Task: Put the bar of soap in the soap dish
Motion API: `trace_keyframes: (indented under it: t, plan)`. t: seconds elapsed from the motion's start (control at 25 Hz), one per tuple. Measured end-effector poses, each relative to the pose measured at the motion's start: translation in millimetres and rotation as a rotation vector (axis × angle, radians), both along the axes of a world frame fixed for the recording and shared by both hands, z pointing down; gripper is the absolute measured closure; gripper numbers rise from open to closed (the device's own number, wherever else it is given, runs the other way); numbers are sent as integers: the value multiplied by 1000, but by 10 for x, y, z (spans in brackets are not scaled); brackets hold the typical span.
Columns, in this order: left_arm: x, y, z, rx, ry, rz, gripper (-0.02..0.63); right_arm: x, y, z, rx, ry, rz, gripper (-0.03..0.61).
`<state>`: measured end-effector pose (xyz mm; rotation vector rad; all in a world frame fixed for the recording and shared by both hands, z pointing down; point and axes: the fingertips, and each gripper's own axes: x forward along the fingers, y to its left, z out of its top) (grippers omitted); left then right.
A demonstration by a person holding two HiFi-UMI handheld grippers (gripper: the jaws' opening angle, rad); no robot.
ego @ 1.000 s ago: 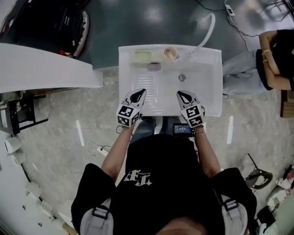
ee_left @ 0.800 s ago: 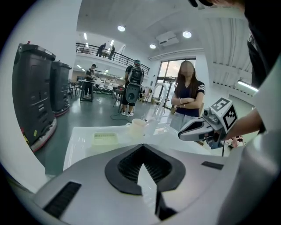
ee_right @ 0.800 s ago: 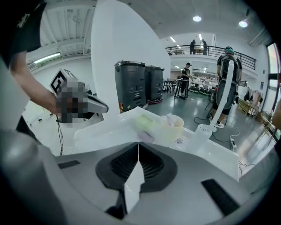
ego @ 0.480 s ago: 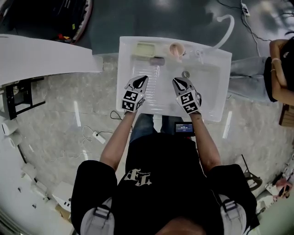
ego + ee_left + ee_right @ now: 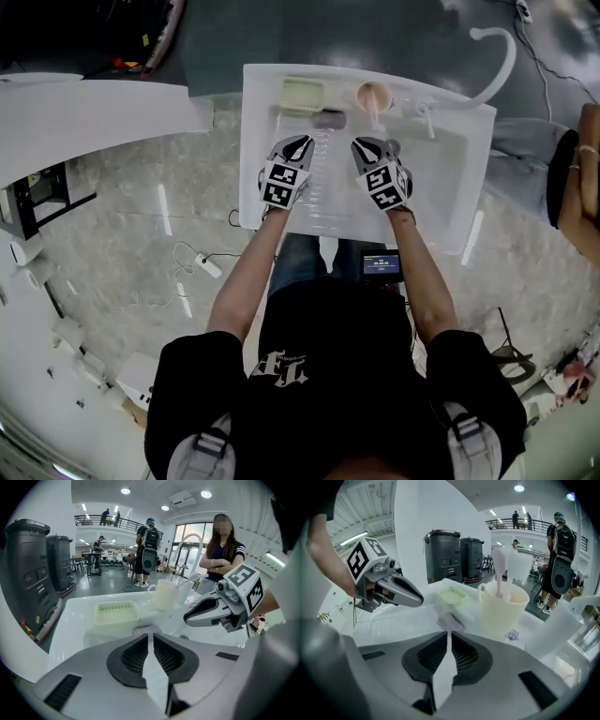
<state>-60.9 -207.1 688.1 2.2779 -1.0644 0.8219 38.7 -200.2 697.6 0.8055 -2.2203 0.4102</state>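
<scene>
Head view, upper centre: both grippers over the white sink (image 5: 450, 164). Left gripper (image 5: 298, 142) jaws pressed together, nothing between; right gripper (image 5: 362, 145) the same. I see the lilac bar of soap (image 5: 330, 119) near the sink's back edge, just lower right of the green soap dish (image 5: 302, 95), clear of both jaws. Cup (image 5: 373, 96) further right.

Head view looks steeply down over the white sink (image 5: 445, 183). Both gripper views sit low, close behind their jaws, sharing the soap dish (image 5: 116, 615).
</scene>
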Motion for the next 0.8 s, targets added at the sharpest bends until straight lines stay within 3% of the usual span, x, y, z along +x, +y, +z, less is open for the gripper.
trace_keyframes:
  t: [0.08,0.32,0.48,0.8]
  plan:
    - [5,-61,119,-19,-22,15,572,-67,-51,97,-10,-9,-9,566]
    - [52,-170,494,-52,-61,76,475,-224,-141,454,-45,-36,-14,469]
    - [94,-272,644,-69,-80,105,451,-247,-244,627,-69,-62,4,423]
    - [110,-418,826,-67,-107,146,437,-290,-406,839,-79,-112,8,411]
